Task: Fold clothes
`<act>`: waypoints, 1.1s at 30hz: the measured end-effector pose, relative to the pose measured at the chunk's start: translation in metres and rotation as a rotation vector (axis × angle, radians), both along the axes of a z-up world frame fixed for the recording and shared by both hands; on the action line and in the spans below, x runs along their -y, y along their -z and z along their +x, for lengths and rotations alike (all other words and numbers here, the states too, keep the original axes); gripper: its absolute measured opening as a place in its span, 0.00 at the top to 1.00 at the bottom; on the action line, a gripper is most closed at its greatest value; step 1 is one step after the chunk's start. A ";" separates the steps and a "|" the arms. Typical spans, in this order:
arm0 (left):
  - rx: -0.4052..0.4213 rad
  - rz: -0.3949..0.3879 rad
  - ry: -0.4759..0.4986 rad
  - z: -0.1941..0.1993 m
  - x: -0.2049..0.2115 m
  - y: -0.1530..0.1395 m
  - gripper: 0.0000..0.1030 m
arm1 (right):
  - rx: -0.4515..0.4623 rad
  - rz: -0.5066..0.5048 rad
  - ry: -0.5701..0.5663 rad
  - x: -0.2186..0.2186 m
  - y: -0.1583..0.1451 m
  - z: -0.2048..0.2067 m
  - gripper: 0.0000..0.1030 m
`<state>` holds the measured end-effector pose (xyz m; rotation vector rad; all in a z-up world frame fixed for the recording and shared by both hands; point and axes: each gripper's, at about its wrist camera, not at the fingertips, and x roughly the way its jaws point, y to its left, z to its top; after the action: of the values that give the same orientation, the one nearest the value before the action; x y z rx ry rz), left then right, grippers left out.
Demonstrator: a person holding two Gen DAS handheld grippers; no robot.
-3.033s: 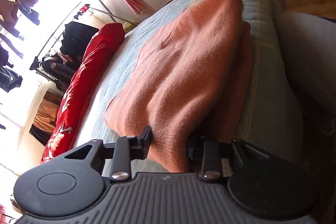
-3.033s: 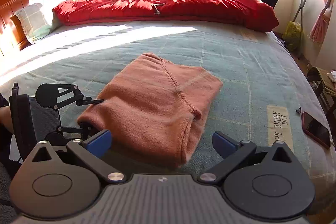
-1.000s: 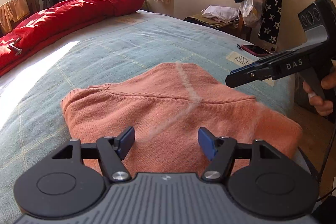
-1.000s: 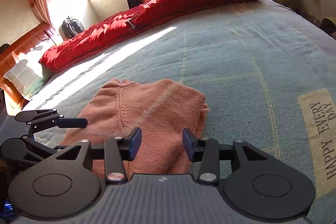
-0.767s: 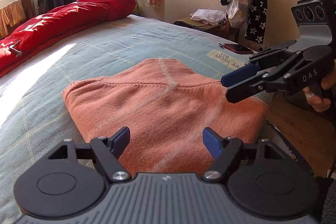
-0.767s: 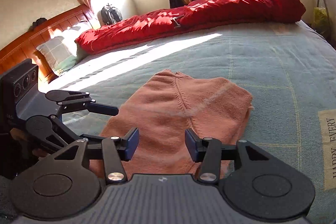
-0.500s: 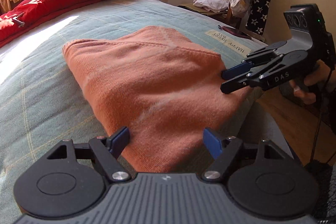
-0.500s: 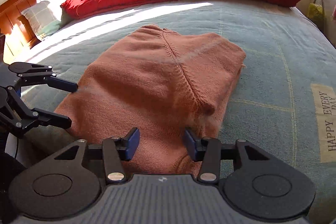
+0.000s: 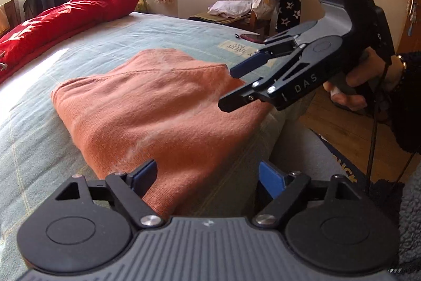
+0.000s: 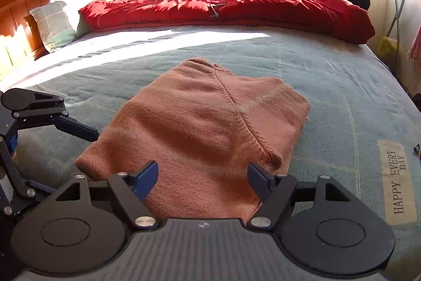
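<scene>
A folded salmon-orange knitted sweater (image 10: 210, 128) lay flat on the pale blue-grey checked bed cover (image 10: 342, 86), near the bed's front edge, filling the centre of both frames. It formed a roughly rectangular, several-layer bundle with a fuzzy, faintly pilled surface. In the right wrist view a raised seam ran down from the ribbed edge at its far end toward the lower centre, and its right edge showed stacked folded layers. Soft shadowed dips crossed the middle of the fabric.

The right hand-held gripper (image 10: 202, 177) sat at the bottom centre of its own view, its blue-padded jaws opening wide over the sweater's near edge; the cloth lay below and between them, but the pads did not press on it. In the left wrist view it appeared at the right of the frame, held by a hand (image 9: 363, 83) in a dark fuzzy sleeve.

The left hand-held gripper (image 9: 208, 177) likewise had its jaws opening, spread either side of the sweater's near corner without clamping it.

A long red quilted duvet (image 10: 236, 9) lay rolled along the far side of the bed, and a beige printed label (image 10: 397, 181) was at the lower right.
</scene>
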<state>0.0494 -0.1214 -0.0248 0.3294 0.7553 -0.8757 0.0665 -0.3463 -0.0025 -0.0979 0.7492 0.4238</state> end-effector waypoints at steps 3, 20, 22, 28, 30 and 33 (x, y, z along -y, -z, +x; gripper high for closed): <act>-0.031 0.014 -0.017 -0.006 -0.004 0.012 0.18 | -0.032 -0.070 0.012 -0.006 0.017 0.000 0.21; 0.015 -0.224 -0.341 0.090 -0.041 -0.061 0.17 | 0.059 -0.064 -0.059 -0.023 -0.012 0.064 0.00; -0.045 -0.286 -0.355 0.108 -0.041 -0.059 0.17 | -0.006 -0.039 -0.064 -0.027 0.002 0.083 0.00; -0.160 -0.331 -0.333 0.140 -0.023 -0.034 0.17 | -0.074 0.076 -0.020 -0.014 0.030 0.087 0.00; -0.212 -0.302 -0.345 0.150 -0.016 -0.018 0.17 | -0.075 0.112 -0.007 -0.009 0.032 0.083 0.00; -0.235 -0.287 -0.353 0.155 -0.016 -0.001 0.17 | -0.069 0.102 0.004 -0.013 0.033 0.081 0.00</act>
<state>0.2044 -0.1057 -0.0234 -0.1629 0.8597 -0.6803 0.1476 -0.3330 -0.0357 0.0138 0.7937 0.4623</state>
